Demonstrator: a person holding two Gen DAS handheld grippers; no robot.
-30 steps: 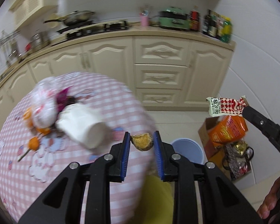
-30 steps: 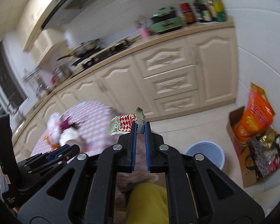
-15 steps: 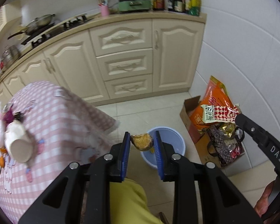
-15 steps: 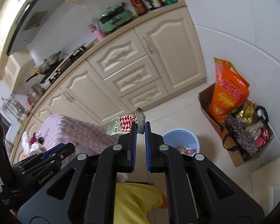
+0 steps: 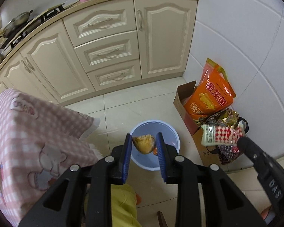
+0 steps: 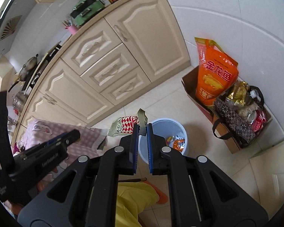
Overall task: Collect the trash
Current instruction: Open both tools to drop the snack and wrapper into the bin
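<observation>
A light-blue bin (image 5: 172, 132) stands on the tiled floor and holds a few wrappers (image 6: 176, 141). My left gripper (image 5: 143, 141) hangs right above it with an orange-brown peel scrap (image 5: 144, 145) between its blue pads. Its jaws are opening, though the scrap still touches both pads. My right gripper (image 6: 142, 129) is shut on the torn end of a red-and-white checked wrapper (image 6: 127, 125). It hovers at the bin's (image 6: 179, 127) near-left rim. The wrapper (image 5: 221, 136) and right gripper (image 5: 243, 141) show at the right of the left wrist view. The left gripper (image 6: 73, 133) shows at the left of the right wrist view.
A cardboard box (image 5: 181, 102) with an orange bag (image 5: 211, 96) and a dark patterned bag (image 6: 234, 121) stands against the white wall, right of the bin. A table with a pink checked cloth (image 5: 34, 132) is on the left. Cream cabinets (image 5: 108, 53) run behind. Yellow clothing (image 5: 123, 204) is below the grippers.
Both grippers swung away from the table and sank toward the floor, each with its load. The bin now lies under the left gripper; the table has slid to the left edge.
</observation>
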